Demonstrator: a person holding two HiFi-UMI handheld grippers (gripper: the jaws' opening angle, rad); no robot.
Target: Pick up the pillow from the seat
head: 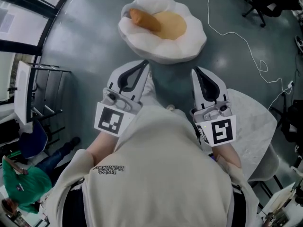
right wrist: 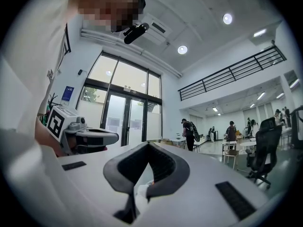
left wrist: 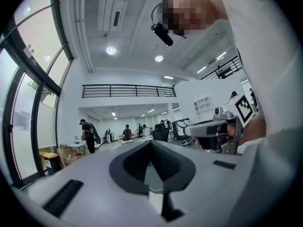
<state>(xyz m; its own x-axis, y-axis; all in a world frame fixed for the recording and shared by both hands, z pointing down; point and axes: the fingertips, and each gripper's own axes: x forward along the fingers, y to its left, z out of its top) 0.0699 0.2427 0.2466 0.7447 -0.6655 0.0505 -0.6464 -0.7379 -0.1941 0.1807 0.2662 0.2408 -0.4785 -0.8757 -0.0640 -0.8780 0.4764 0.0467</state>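
Seen from above, my left claw [head: 142, 65] and right claw [head: 198, 72] are both clenched on nothing. They are held against my chest, tips just under the lower rim of the round white seat [head: 191, 44] at upper centre. The orange pillow [head: 144, 19] lies on the seat's upper left, close to its scalloped edge. Bare grey floor [head: 85, 46] opens around the seat, with a thin white cable [head: 236, 37] at upper right and a white table [head: 255, 126] at the right edge.
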